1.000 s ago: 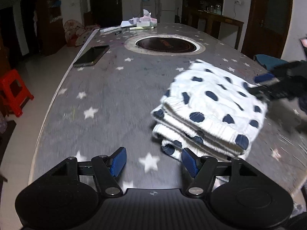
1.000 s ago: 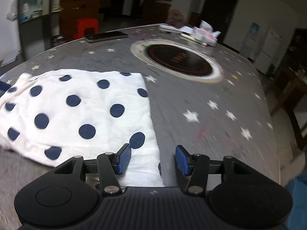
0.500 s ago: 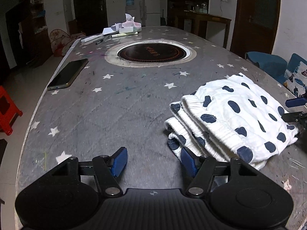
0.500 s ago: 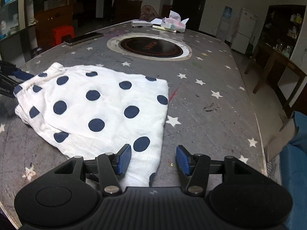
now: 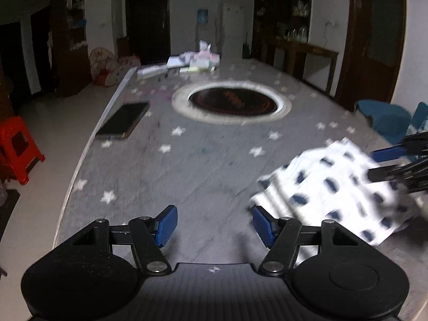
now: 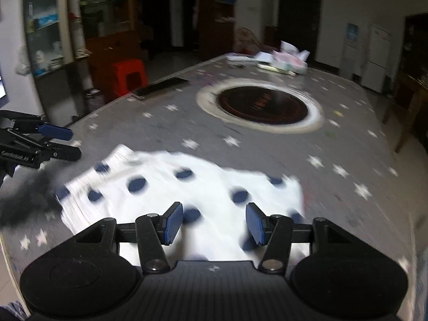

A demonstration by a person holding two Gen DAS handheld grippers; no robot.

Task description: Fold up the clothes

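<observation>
Since polka-dot garment (image 6: 171, 195) lies folded on worktop (image 5: 203, 165) near edge, left gripper (image 5: 212, 223) and right gripper (image 6: 212, 223) hover parted, empty; fold likely done.

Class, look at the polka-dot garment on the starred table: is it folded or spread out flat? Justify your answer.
Folded. The polka-dot garment lies as a compact bundle on the table, with stacked layered edges showing at its near-left end. Blur hides the finer detail.
</observation>
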